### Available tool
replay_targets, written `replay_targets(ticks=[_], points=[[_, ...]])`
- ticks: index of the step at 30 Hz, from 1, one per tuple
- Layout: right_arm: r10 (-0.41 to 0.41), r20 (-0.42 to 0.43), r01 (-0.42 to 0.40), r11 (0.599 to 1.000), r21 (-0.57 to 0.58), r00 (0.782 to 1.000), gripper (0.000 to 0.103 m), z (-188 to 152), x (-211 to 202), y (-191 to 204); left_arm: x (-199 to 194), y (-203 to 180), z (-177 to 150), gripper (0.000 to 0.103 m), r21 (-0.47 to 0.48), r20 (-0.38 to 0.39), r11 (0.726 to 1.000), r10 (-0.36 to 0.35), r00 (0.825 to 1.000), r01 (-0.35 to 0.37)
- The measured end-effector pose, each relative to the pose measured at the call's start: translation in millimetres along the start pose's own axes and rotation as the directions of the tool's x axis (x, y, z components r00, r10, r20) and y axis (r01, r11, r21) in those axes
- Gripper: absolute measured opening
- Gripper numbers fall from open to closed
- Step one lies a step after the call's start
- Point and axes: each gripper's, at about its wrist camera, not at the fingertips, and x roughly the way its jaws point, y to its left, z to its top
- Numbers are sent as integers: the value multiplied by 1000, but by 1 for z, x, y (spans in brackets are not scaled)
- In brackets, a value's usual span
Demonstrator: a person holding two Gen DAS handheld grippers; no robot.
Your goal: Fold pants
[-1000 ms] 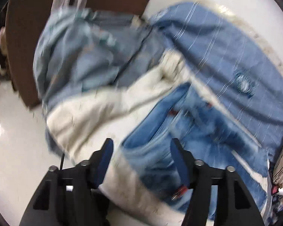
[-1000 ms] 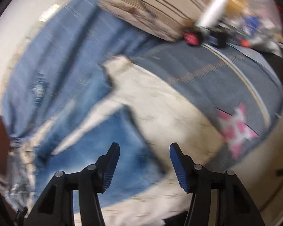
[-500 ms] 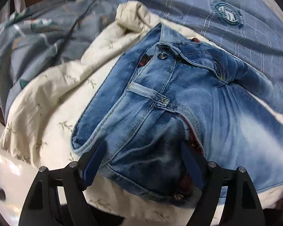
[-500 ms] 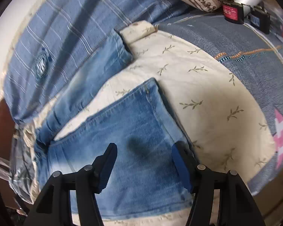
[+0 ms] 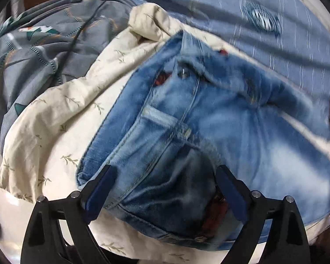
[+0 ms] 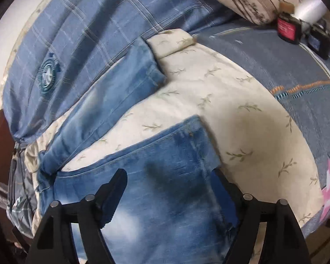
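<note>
Blue jeans (image 5: 209, 127) lay spread on cream leaf-print sheet (image 5: 61, 118) over bed, waistband end under your left gripper (image 5: 165, 189), leg hem (image 6: 187, 145) under your right gripper (image 6: 171, 189). Since a second ago you brought both hands down close over denim. Both jaws were just opening, now wide, straddling cloth, pads not pressing. Judged: pinch comes next, fold not begun. Plaid blue cover (image 6: 94, 26) lay beyond.

One pair of jeans (image 5: 209, 132) with two legs, two grippers, one cream leaf-print sheet (image 6: 231, 110), one blue plaid shirt (image 6: 88, 22), perhaps two small dark containers (image 6: 288, 29) far beyond the right gripper (image 6: 169, 189).
</note>
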Motion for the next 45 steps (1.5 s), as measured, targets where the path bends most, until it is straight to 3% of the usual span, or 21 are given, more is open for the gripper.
replay_targets(ticks=[3, 5, 9, 11, 15, 16, 17, 18, 19, 20, 22, 25, 27, 29, 30, 31, 32, 33, 35, 38, 45], points=[[19, 94, -15, 999, -35, 995, 80, 17, -23, 14, -25, -3, 24, 93, 4, 129, 999, -45, 991, 45], [14, 151, -5, 998, -63, 988, 80, 39, -30, 26, -28, -3, 48, 93, -1, 171, 998, -62, 983, 64], [-47, 144, 60, 994, -86, 988, 80, 88, -5, 37, 4, 3, 101, 93, -57, 124, 994, -88, 988, 96], [-79, 125, 90, 992, -83, 989, 74, 108, 15, 36, 29, 2, 121, 93, -89, 79, 991, -92, 993, 99], [-76, 60, 80, 995, -65, 995, 72, 123, 48, 30, 57, -12, 130, 93, -58, 14, 995, -86, 996, 87], [-80, 23, 81, 993, -81, 997, 65, 123, 61, 32, 63, -15, 130, 87, -47, -5, 995, -84, 996, 84], [-78, -6, 77, 993, -93, 997, 46, 122, 72, 33, 69, -16, 130, 78, -39, -23, 997, -71, 997, 70], [-80, -25, 77, 992, -104, 996, 36, 119, 77, 34, 75, -16, 129, 59, -36, -41, 998, -53, 998, 52], [-128, -25, 123, 981, -149, 991, 23, 115, 81, 38, 78, -16, 129, 50, -36, -54, 998, -62, 997, 61], [-149, -18, 143, 974, -176, 989, 14, 112, 81, 42, 80, -15, 128, 49, -42, -58, 997, -64, 996, 62], [-181, 22, 181, 956, -230, 983, 8, 106, 68, 52, 77, -13, 129, 48, -48, -43, 998, -40, 998, 38], [-194, 56, 202, 951, -235, 979, 8, 101, 45, 58, 75, -15, 129, 48, -26, -36, 999, -31, 999, 31], [-253, 57, 259, 935, -242, 966, 10, 97, 51, 53, 73, -14, 128, 48, -15, -31, 1000, -25, 999, 24], [-276, -102, 248, 942, -227, 956, 20, 92, 86, 33, 73, -13, 129, 49, -29, -35, 999, -40, 999, 39], [-259, -74, 236, 944, -230, 963, 24, 93, 85, 31, 73, -10, 134, 53, -36, -30, 998, -49, 998, 48], [-263, -30, 249, 938, -240, 964, 37, 96, 74, 34, 71, -6, 138, 62, -44, -14, 997, -57, 998, 56], [-245, -5, 237, 943, -232, 969, 63, 100, 64, 34, 68, -4, 144, 67, -47, 14, 997, -61, 998, 61], [-216, 17, 214, 953, -216, 976, 72, 106, 55, 34, 66, -4, 149, 69, -46, 30, 997, -62, 998, 63], [-168, 77, 179, 967, -180, 983, 73, 119, 36, 32, 65, -6, 163, 69, -34, 60, 995, -92, 994, 94], [-78, 112, 94, 986, -137, 991, 73, 150, 33, 34, 77, -12, 185, 69, -58, 33, 984, -167, 985, 169], [-129, 81, 145, 963, -228, 988, 69, 188, 88, 67, 125, -28, 223, 69, -142, -81, 950, -290, 953, 277]])
